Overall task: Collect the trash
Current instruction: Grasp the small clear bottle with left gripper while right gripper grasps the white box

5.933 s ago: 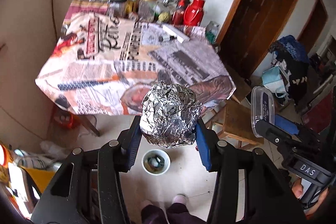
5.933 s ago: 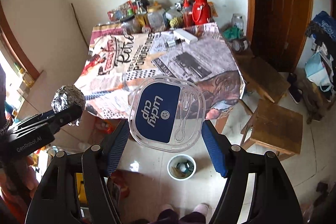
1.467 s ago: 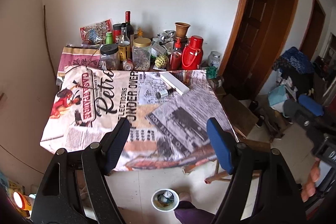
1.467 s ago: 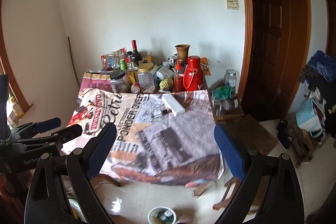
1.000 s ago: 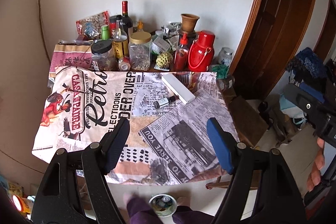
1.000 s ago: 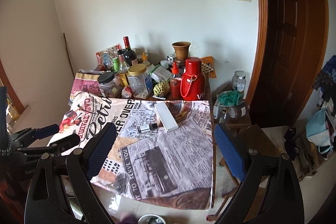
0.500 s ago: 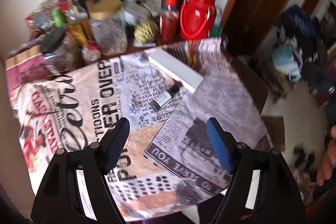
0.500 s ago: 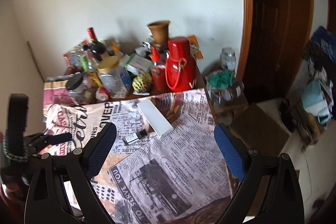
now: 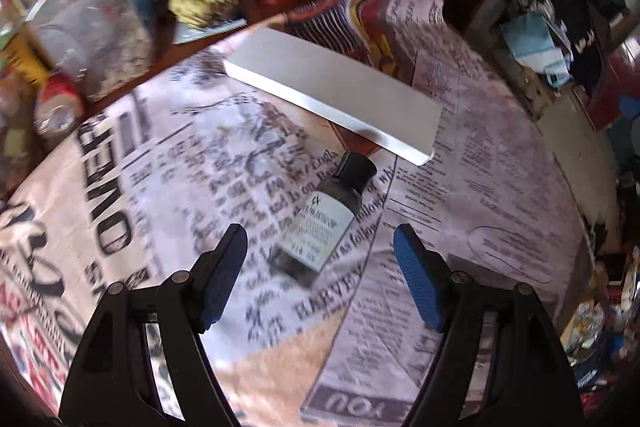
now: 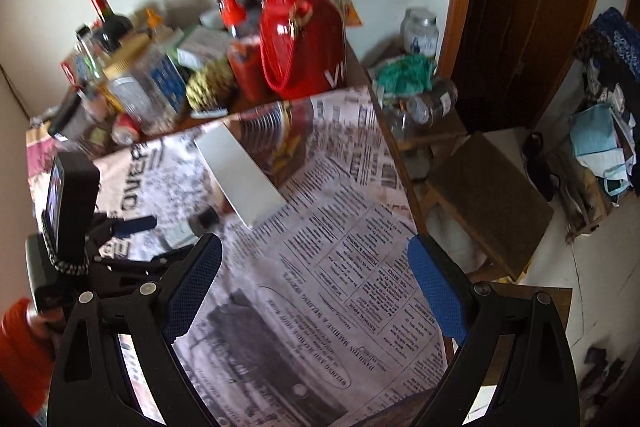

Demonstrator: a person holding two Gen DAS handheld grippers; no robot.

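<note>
Left tongs spread over small bottle, apparently untouched.

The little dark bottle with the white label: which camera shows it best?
The left wrist view. There the small bottle lies in full sight between the open left tongs, black cap and label visible. In the right wrist view only a blurred bit of it shows, partly hidden behind the left tongs.

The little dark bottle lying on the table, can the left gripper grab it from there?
Probably yes. The left gripper is open, the little bottle lies just ahead between its fingers, and nothing blocks the way.
</note>
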